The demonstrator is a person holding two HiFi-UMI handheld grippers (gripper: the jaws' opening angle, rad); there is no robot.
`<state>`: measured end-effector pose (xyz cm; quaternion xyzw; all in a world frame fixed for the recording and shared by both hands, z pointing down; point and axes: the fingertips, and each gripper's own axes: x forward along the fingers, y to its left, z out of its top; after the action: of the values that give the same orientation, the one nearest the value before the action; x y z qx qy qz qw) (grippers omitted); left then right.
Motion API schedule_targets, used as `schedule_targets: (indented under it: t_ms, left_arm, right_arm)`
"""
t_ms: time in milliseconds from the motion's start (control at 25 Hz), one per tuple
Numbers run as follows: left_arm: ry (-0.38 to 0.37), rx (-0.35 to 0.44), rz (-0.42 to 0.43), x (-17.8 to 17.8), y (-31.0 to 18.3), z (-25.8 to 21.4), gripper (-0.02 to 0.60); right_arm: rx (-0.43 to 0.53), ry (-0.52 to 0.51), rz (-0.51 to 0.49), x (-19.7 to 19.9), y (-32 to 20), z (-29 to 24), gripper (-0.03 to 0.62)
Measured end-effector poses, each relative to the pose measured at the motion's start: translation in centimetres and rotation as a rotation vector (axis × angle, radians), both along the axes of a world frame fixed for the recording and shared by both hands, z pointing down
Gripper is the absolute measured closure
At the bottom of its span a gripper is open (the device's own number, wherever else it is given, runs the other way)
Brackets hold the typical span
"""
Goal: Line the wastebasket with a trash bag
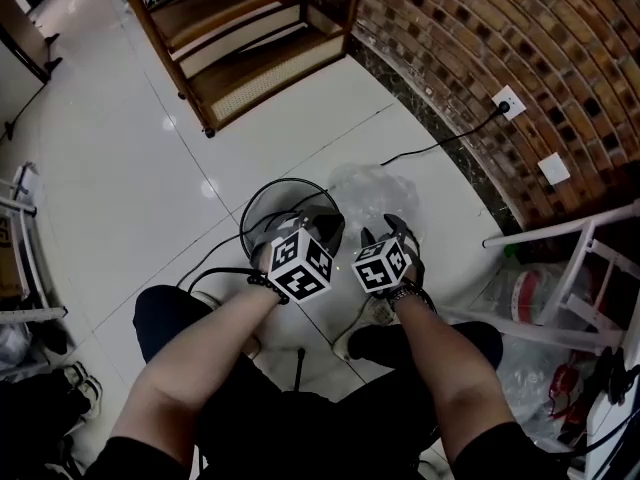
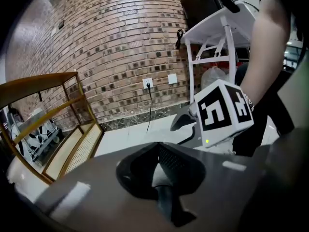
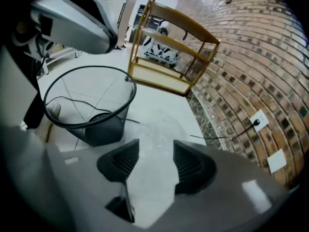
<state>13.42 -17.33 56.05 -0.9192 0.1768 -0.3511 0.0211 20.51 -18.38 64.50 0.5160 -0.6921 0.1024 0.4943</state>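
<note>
The black wire wastebasket [image 1: 285, 208] stands empty on the white tile floor, just in front of my knees; the right gripper view shows the wastebasket [image 3: 89, 112] upright at left. A clear trash bag [image 1: 378, 190] lies crumpled on the floor to its right, the bag [image 3: 157, 129] lying below and beyond my right jaws. My left gripper [image 1: 328, 230] hangs over the basket's near right rim; this gripper [image 2: 157, 148] is shut, with nothing seen between its pads. My right gripper [image 1: 392, 230] hovers above the bag, and the same gripper [image 3: 156, 146] is open and holds nothing.
A wooden shelf unit [image 1: 250, 38] stands at the back. The brick wall [image 1: 500, 38] runs along the right, with a socket [image 1: 508, 101] and a black cable across the floor. A white rack [image 1: 570, 268] and plastic bags [image 1: 520, 298] crowd the right side.
</note>
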Motion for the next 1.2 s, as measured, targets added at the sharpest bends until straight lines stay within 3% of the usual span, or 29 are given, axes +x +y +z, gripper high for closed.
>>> schedule_targets:
  t_ms: [240,520,560,640,760,1200]
  left_arm:
    - [0.0,-0.011,-0.015,0.2,-1.3,0.9,0.58]
    - [0.021,-0.029,-0.039,-0.1,-2.3,1.4,0.58]
    - [0.024,-0.03,-0.04,-0.1,-2.3,1.4,0.58]
    - [0.027,-0.031,-0.041,-0.2,-2.4,1.4,0.58]
    - [0.025,-0.034,-0.044,-0.4,-2.4,1.6,0.58]
    - [0.033,-0.019,-0.06,-1.1,-1.6,-0.2,0.58]
  right_arm:
    - [-0.045,0.055,-0.023,0.8,-1.8,2.9,0.334]
    - [-0.116,0.112,-0.023,1.4,-2.8,5.9,0.332]
    - [-0.12,0.119,-0.015,1.6,-2.9,6.0,0.35]
    - [-0.113,0.138,0.004,2.2,-3.1,5.8,0.465]
    - [-0.089,0.162,0.031,3.1,-3.3,5.0,0.585]
    - [0.015,0.137,0.103,5.5,-3.3,-2.1,0.591]
